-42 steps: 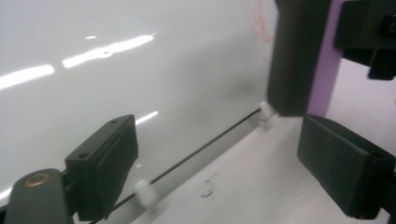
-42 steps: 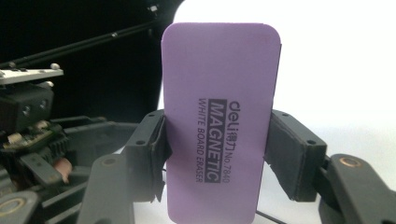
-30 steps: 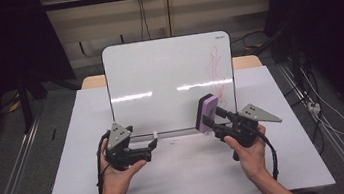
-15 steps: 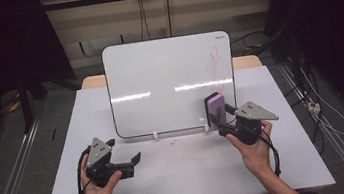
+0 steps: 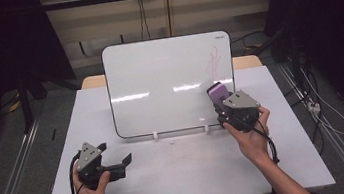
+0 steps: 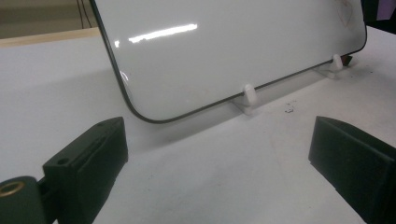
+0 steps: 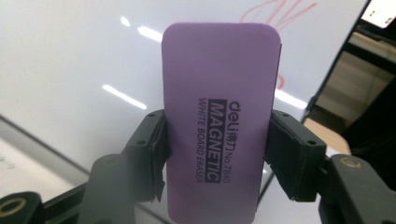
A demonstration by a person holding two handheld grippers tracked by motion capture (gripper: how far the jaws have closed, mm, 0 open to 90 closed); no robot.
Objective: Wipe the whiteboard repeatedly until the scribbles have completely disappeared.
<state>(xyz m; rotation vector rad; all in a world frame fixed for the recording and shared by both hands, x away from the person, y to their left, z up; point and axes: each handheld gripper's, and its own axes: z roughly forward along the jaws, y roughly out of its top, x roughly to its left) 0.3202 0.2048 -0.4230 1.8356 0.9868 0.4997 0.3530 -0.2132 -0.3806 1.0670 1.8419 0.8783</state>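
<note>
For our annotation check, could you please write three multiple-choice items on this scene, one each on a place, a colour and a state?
1. Where are the red marks on the whiteboard?
A. upper right
B. lower left
C. centre

2. What colour is the eraser?
A. green
B. purple
C. yellow

3. How is the left claw?
A. shut on the eraser
B. shut on a marker
C. open, holding nothing

Answers:
1. A: the high view shows the scribble near the board's upper right corner.
2. B: the right gripper view shows a purple body with black print.
3. C: its jaws stand wide apart over bare table, while the right claw clamps the eraser.
</note>
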